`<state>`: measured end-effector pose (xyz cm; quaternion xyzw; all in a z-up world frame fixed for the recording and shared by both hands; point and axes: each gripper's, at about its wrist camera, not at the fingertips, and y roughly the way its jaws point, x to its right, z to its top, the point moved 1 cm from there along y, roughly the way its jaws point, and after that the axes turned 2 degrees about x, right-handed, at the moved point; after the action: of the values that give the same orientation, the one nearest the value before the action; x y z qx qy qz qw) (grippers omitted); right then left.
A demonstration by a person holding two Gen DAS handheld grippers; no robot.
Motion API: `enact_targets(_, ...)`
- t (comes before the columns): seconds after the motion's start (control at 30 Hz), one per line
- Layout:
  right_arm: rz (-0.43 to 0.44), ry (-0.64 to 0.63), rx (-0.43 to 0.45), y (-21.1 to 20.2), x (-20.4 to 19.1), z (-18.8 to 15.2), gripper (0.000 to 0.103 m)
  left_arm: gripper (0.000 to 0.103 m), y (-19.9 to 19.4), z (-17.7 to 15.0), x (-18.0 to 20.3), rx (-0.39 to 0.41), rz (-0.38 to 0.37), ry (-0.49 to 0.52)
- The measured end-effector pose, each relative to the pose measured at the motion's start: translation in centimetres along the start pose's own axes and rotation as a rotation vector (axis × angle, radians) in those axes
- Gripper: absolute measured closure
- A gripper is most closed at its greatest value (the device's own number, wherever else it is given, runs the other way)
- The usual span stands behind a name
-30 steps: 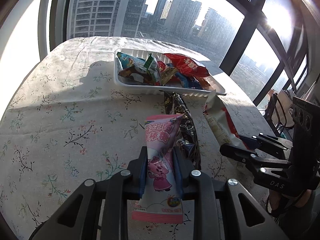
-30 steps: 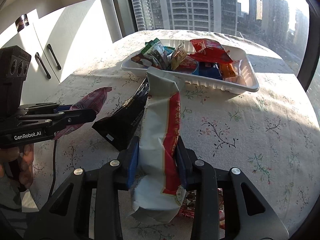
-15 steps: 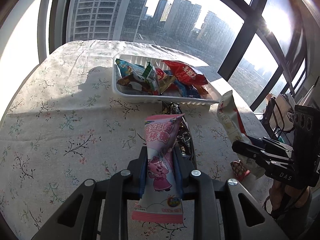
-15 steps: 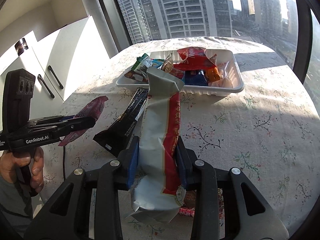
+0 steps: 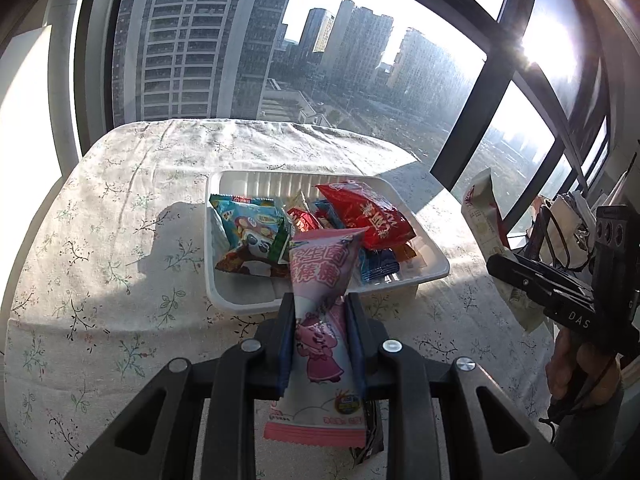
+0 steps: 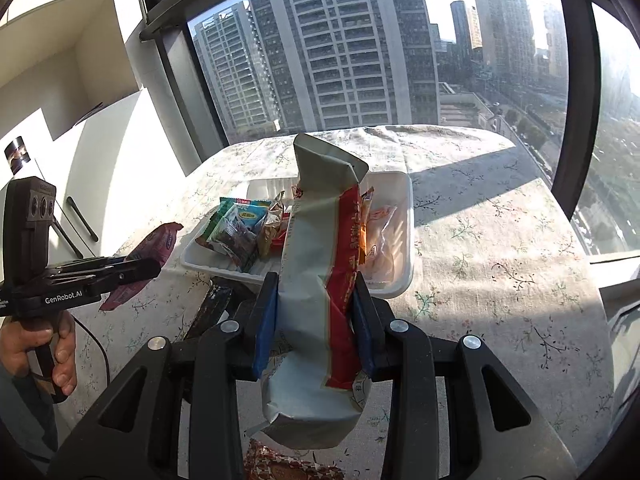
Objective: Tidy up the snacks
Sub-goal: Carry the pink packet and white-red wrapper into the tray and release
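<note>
- Both grippers are sitting higher and closer to the tray than a second ago; the white tray (image 5: 434, 270) is now filling the middle of the left view, and the black packet (image 6: 210, 306) that lay ahead of the left gripper is now showing only beside and under the tools.
- Left gripper (image 5: 320, 316) is clamping a pink packet (image 5: 322, 320) between its blue pads; pink cartoon figure and white Chinese characters are showing, the small print too blurred to read.
- Right gripper (image 6: 316, 296) is gripping a tall grey-and-red packet (image 6: 316, 280) upright; yellow characters are running down the red stripe, not legible.
- Two packets are being held, one per gripper, both off the table.
- Lettering: "GenRobot.AI" is reading on the left tool in the right view; "DAS" on the right tool in the left view.
- Tray is resting on the floral tablecloth (image 5: 120, 248), holding a pile of snacks: one large red bag (image 5: 366, 216) with Chinese print, one blue cartoon packet (image 5: 250, 226), several smaller ones overlapping, exact count unclear.
- One red patterned wrapper (image 6: 276, 464) is lying on the cloth below the right gripper.
- One hand (image 6: 38, 354) is squeezing the left tool's handle.
</note>
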<state>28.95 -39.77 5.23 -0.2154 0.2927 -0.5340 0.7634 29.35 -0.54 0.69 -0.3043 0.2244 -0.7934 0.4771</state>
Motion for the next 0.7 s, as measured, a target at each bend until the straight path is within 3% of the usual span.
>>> enact_targets(0.3,-0.011,-0.012,-0.017,6.6,2.6,5.8,0.071,0.078,5.5,5.5,0.8,-0.022,0.036,0.001)
enact_targets(0.5,-0.021,-0.002,-0.047,11.4,4.0,7.3,0.071,0.078,9.9,6.4,0.5,-0.051,0.083,-0.023)
enact_targets(0.7,-0.036,-0.006,-0.084,13.6,4.9,6.4,0.071,0.077,12.5,6.7,0.0,-0.066,0.111,-0.026)
